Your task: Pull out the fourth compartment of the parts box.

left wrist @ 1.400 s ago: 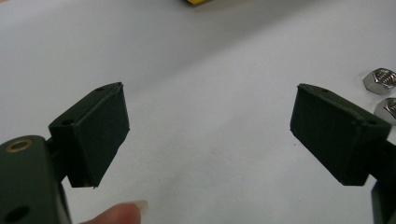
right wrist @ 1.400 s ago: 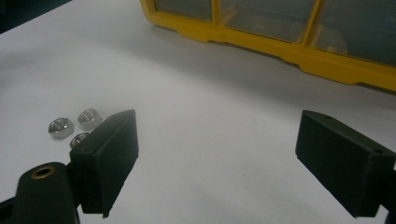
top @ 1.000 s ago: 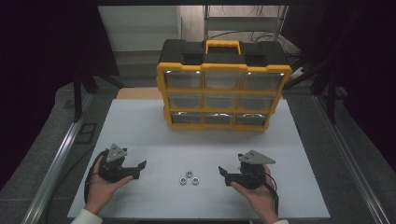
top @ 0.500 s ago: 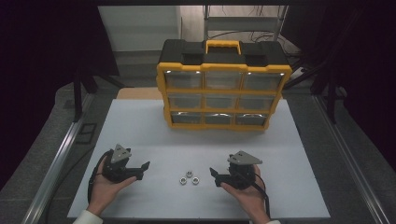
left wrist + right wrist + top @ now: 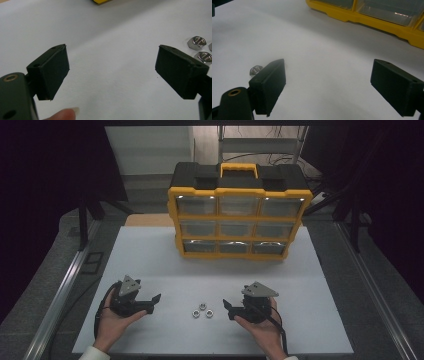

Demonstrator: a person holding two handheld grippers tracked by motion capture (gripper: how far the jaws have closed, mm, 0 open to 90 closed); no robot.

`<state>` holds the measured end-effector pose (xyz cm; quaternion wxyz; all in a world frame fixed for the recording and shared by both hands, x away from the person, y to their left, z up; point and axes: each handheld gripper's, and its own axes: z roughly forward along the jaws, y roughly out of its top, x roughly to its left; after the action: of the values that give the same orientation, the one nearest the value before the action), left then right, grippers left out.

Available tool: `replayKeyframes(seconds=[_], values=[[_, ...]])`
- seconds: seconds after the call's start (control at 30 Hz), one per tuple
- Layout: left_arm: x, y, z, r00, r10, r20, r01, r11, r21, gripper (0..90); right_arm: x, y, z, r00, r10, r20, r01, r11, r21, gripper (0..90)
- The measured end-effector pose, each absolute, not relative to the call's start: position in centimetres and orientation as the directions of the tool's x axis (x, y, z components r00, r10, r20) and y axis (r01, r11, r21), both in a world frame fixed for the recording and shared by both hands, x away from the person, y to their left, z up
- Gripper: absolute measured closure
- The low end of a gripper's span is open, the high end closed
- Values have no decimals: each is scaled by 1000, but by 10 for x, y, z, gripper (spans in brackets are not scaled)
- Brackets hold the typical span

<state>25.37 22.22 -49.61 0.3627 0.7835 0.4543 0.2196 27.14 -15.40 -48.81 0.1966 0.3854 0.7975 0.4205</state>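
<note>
Three small steel hex nuts [image 5: 202,311] lie in a cluster on the white table top [image 5: 150,255], near the front. My left gripper [image 5: 154,303] rests left of them, held by a hand, jaws open and pointing right. In the left gripper view the left gripper [image 5: 112,53] holds nothing, and two nuts [image 5: 197,42] lie past its right jaw. My right gripper [image 5: 227,310] sits just right of the nuts, open and pointing left. From the right gripper [image 5: 329,67], also holding nothing, one nut [image 5: 255,69] peeks out behind the left jaw.
A yellow and black drawer organizer [image 5: 239,215] with a carry handle stands upright at the back of the table, clear drawers facing me; its yellow base [image 5: 372,17] runs across the right gripper view. Metal frame rails [image 5: 60,290] flank the table.
The right gripper has slid left, closer to the nuts. The left gripper has edged slightly right. Both stayed open.
</note>
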Motion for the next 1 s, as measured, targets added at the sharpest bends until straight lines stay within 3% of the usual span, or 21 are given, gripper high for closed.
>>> replayKeyframes(seconds=[1.0], values=[[251, 230, -492, 477, 879, 25, 545, -318, 776, 123, 277, -120, -486, -646, 763, -21, 416, 374, 829, 139]])
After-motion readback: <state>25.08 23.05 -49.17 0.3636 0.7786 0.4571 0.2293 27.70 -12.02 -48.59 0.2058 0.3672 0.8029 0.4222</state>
